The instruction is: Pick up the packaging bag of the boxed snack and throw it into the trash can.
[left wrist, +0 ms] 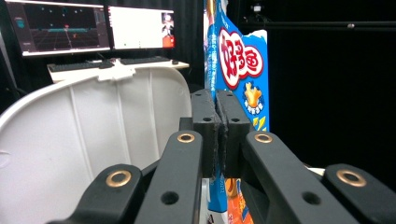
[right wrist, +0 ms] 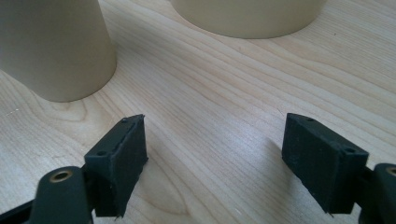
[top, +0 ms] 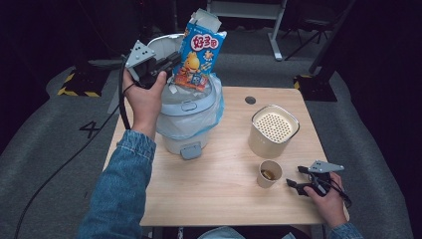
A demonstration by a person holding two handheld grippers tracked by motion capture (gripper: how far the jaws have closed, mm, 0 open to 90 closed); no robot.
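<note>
The left gripper (top: 171,62) has its jaws clamped tight on the edge of a tall blue snack bag with a red-and-white logo (top: 199,55), holding it upright over the mouth of a white plastic bin with a raised lid and clear liner (top: 191,117). The right gripper (top: 297,179) rests low over the pale wooden table (top: 224,184) with its jaws spread wide and empty, just beside a small beige paper cup (top: 269,174) and near a beige canister with a perforated top (top: 273,130).
</note>
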